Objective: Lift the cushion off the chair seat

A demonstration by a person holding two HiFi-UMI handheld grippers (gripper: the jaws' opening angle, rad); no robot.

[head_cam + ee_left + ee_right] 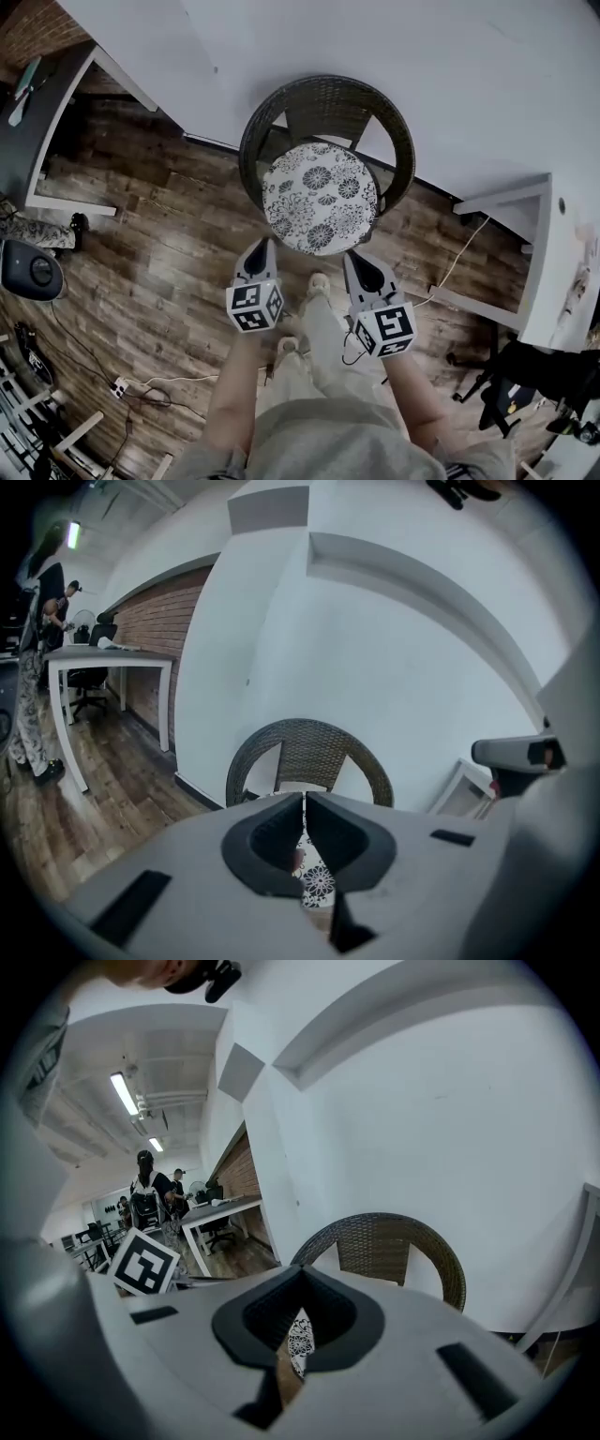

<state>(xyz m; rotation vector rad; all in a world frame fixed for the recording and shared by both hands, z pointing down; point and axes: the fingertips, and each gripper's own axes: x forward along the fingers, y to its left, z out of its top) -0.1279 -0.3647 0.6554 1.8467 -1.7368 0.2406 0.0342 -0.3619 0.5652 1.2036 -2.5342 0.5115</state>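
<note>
Cushion, round and flower-printed, lies flat on the seat of the wicker chair, whose back stands close to the white wall. The person faces it on the wooden floor, with 2 tools held low in front of the body, 1 toward each side of the cushion's near edge. That paired placing suits a wide, soft thing: a hold at 2 points would likely keep it from folding or slipping.

The left tool has its jaws closed tip to tip with nothing between them. The right tool looks the same, with its tips meeting and empty. Both are near the cushion's front edge but not touching it. Judged from this, the lift has not begun, and each tool would need to open before it could take the rim.
</note>
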